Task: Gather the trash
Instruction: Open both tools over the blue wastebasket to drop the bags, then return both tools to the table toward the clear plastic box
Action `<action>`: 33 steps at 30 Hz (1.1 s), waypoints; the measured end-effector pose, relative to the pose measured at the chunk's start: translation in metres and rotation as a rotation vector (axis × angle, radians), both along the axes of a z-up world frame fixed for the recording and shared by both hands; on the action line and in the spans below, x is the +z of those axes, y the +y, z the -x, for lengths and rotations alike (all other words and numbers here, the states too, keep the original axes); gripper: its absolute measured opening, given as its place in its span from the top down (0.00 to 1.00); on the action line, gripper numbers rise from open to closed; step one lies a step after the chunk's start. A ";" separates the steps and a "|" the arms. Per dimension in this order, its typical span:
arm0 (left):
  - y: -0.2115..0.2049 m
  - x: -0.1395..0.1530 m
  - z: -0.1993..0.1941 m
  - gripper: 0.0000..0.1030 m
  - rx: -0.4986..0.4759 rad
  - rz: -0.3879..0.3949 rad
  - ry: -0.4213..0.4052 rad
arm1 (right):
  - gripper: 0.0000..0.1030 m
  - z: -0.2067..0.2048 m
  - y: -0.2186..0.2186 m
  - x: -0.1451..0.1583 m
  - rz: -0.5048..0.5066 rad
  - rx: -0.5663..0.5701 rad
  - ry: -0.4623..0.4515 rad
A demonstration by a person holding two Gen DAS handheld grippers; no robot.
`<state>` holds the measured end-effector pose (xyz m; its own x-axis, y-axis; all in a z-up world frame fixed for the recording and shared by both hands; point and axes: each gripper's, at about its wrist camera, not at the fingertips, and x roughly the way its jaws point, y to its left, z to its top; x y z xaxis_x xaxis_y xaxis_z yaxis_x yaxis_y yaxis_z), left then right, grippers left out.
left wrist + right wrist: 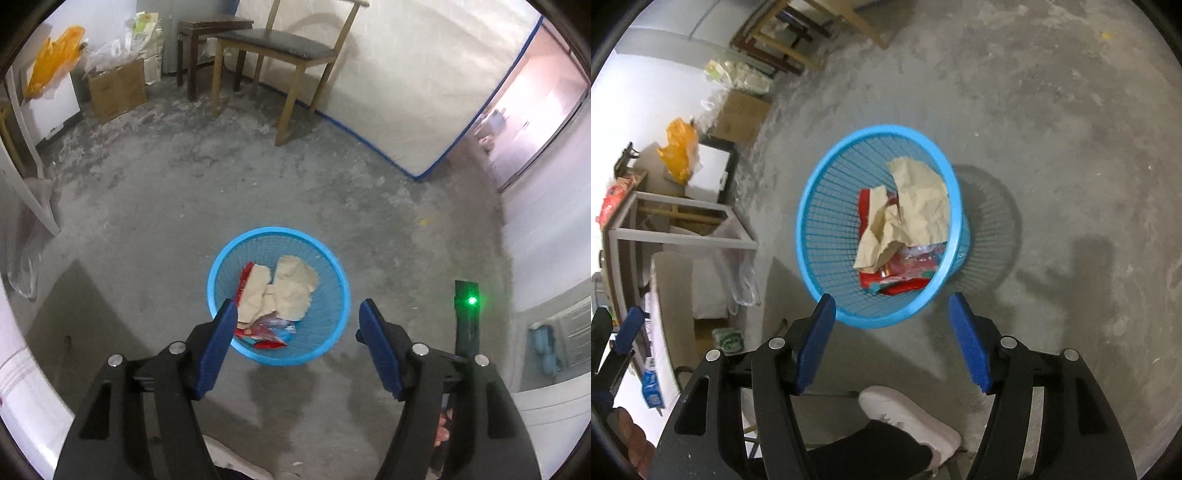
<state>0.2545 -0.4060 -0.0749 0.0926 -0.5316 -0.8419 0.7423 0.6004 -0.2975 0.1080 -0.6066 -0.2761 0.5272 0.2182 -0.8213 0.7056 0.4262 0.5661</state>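
Observation:
A blue mesh waste basket (221, 258) (820, 177) stands on the concrete floor. Inside it lie crumpled brown paper (291, 284) (919, 199) and red snack wrappers (264, 334) (905, 280). My left gripper (297, 306) hangs above the basket's near side, jaws wide apart, nothing between its blue pads (218, 350). My right gripper (892, 301) hovers over the basket's near rim, also open and empty. The left gripper (628, 328) shows at the left edge of the right wrist view. The right gripper's body (466, 317), with a green light, shows in the left wrist view.
A wooden chair (280, 48) and a dark stool (207, 29) stand by a leaning mattress (406, 92). A cardboard box (116, 88), an orange bag (55, 59) and a white frame (683, 236) crowd the left side. A person's white shoe (908, 417) is near the basket.

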 end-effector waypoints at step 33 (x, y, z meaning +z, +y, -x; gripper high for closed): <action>0.366 0.132 0.155 0.05 0.470 0.283 -0.208 | 0.08 0.009 0.266 0.225 0.678 0.552 -0.298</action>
<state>0.0999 -0.0404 0.0576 0.5208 -0.5954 -0.6118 0.4757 0.7975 -0.3712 0.0994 -0.3408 -0.0509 0.7016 0.0237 -0.7122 0.1686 0.9655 0.1982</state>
